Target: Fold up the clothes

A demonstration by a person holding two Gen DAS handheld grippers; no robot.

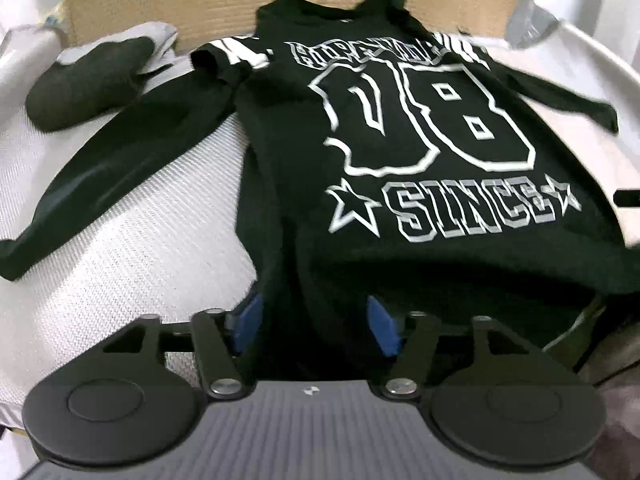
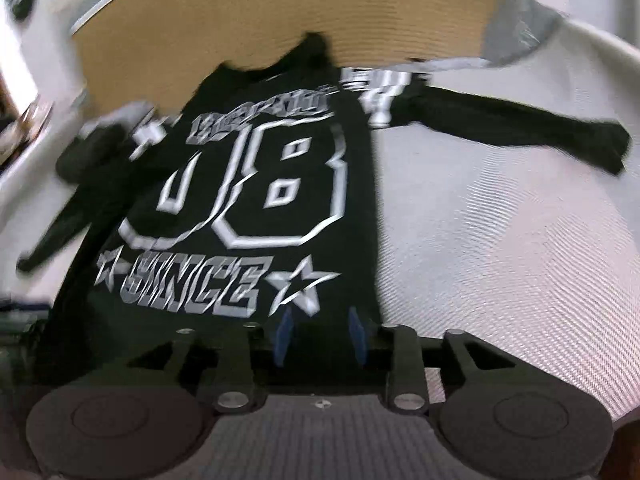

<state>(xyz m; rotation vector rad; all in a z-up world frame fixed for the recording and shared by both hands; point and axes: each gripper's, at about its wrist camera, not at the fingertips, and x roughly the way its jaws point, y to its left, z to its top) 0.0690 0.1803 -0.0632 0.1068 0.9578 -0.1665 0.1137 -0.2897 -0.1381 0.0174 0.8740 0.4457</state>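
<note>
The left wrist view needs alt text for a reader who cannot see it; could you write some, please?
A black long-sleeved shirt printed with a white "08" and "SINCE" lies face up on a white textured cloth, both sleeves spread. The left gripper stands open at the hem. A dark folded garment lies upper left.

Left hand-held gripper (image 1: 314,326) with 2 blue finger pads (image 1: 246,322), black angular linkage arms, 2 silver pivot screws, 2 round black discs, grey ribbed body with a small white mark, right hand-held gripper (image 2: 320,334) built alike
</note>
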